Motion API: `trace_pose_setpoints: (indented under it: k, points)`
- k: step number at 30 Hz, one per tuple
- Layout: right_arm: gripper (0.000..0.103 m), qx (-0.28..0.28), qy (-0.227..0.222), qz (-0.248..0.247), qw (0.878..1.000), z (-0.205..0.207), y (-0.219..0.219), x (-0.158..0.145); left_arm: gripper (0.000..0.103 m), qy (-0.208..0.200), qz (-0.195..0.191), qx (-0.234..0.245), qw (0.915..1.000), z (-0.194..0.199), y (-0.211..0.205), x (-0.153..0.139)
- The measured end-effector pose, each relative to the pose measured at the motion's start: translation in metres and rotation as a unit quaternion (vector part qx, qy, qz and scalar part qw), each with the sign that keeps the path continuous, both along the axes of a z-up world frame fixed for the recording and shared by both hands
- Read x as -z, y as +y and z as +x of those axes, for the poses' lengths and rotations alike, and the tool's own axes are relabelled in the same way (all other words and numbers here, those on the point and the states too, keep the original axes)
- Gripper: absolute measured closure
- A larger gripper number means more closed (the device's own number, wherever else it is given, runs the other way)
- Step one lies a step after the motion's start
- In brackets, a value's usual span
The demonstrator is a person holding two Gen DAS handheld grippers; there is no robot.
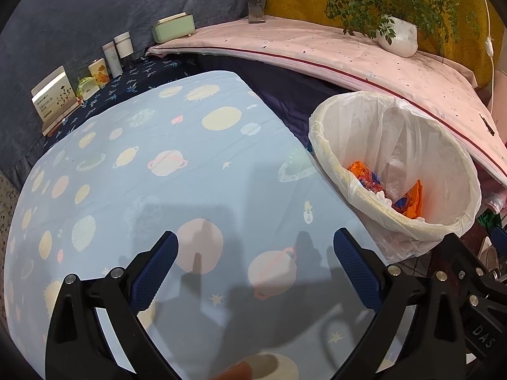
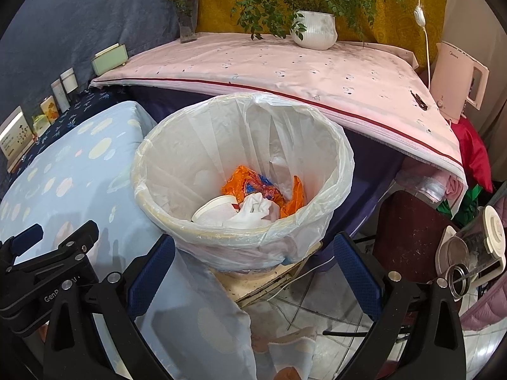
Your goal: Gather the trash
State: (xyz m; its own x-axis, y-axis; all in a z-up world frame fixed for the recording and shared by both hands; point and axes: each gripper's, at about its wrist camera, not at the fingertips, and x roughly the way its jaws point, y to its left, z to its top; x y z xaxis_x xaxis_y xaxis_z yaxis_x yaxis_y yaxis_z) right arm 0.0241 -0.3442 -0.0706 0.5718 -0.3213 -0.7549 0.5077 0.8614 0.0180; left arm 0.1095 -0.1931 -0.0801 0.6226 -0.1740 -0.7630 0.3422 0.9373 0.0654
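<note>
A round bin (image 2: pixel 336 161) lined with a clear plastic bag stands off the right edge of the table with the blue planet-print cloth (image 1: pixel 152 164). Inside lie an orange wrapper (image 2: pixel 250 185), a white paper cup (image 2: pixel 212 210) and crumpled white tissue (image 2: pixel 253 210). My right gripper (image 2: pixel 253 272) hangs open just in front of the bin, nothing between its blue pads. My left gripper (image 1: pixel 255 272) is open above the bare cloth, left of the bin (image 1: pixel 329 158), and empty. The left tool's black body (image 2: pixel 47 262) shows at the lower left of the right wrist view.
A pink-clothed table (image 2: pixel 285 72) behind the bin carries a white plant pot (image 2: pixel 315 30), a glass flower vase (image 2: pixel 187 28) and a pink kettle (image 2: pixel 456 79). Small boxes and jars (image 1: pixel 104 63) line the dark far shelf. A dark stool (image 2: pixel 408 231) and glass jars (image 2: pixel 465 253) crowd the floor at right.
</note>
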Motion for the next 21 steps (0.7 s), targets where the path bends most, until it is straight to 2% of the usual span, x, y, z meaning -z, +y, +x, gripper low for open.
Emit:
trace_pose_setpoints:
  k: [8,21]
  points:
    - [0.007,0.001,-0.003,-0.008,1.000,-0.007,0.000,-0.005,0.009,-0.017,0.010,0.006,0.9998,-0.010,-0.007,-0.007]
    - [0.007,0.001,-0.006,-0.021,1.000,-0.018,0.004,-0.012,0.009,-0.016,0.007,0.005,0.9998,-0.021,-0.005,-0.013]
